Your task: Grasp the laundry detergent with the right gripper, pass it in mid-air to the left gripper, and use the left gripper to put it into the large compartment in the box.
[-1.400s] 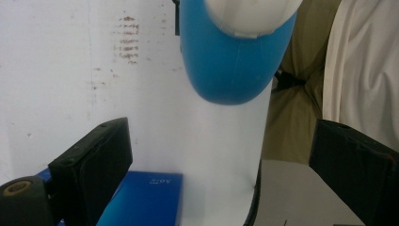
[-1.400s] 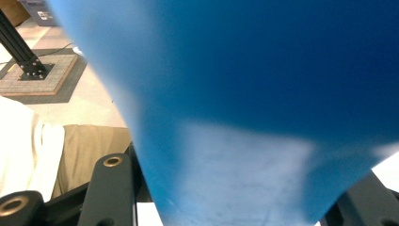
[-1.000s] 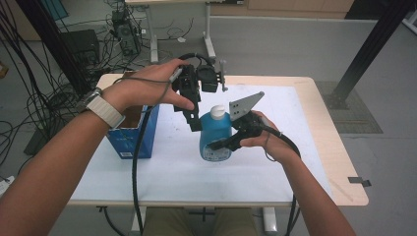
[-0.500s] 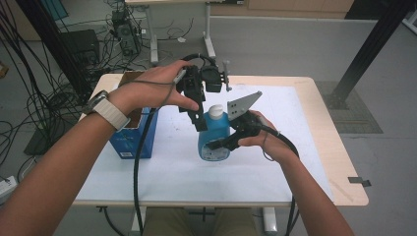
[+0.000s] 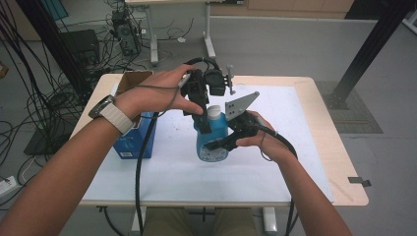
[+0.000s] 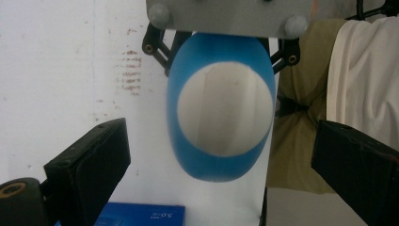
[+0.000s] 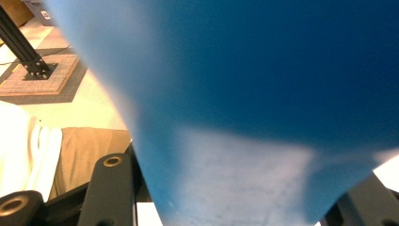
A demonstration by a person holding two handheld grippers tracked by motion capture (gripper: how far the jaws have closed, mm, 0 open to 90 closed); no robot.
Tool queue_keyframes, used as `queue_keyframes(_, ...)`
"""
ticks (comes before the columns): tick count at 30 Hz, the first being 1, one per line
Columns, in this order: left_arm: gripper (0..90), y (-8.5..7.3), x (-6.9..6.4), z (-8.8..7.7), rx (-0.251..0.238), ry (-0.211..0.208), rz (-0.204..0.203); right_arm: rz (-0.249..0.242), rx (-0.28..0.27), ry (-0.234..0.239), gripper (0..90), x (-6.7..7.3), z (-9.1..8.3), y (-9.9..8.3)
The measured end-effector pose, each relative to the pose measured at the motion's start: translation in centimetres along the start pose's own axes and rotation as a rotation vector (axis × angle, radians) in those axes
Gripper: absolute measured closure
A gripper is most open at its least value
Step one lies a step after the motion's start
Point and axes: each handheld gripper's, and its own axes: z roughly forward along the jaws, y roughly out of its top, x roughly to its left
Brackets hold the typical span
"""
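Far left on the table (image 5: 305, 182): blue cardboard box (image 5: 133, 140), flaps open, hard against the left edge, almost no bare top between its wall and the drop. Just right of the box, a strip of free white surface crossed by a black cable (image 5: 140, 172) hanging down toward the near edge.

Next, above the table's middle: left gripper (image 5: 206, 110) held from above by the left hand (image 5: 157, 96), pointing down over the blue bottle (image 5: 211, 142). In the left gripper view, both black jaws wide apart, one on each side of the bottle's white cap (image 6: 225, 110), neither pad touching it; clear gap on both sides. Released, then, with nothing held.

Centre: bottle upright on the white top, roughly midway between left and right edges, well back from the near edge, closer to the box than to the right rim.

Right of the bottle: right gripper (image 5: 221, 143) in the right hand (image 5: 255, 137), coming in level from the side, jaws clenched on the bottle's lower body. Blue wall (image 7: 263, 94) pressed close up between the two jaws in the right gripper view.

Further right: broad bare stretch of white top, then a wooden rim (image 5: 339, 147) along the right edge; plenty of open room there. Near edge in front of the bottle likewise open apart from forearms and cable.
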Motion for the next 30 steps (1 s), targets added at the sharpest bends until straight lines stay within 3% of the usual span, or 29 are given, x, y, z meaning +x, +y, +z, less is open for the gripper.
queue_keyframes(30, 6.9, 0.34, -0.10, 0.19, 0.001, 0.003, -0.001, 0.002, 0.010, 0.004, 43.8, 0.26, 0.33, 0.15)
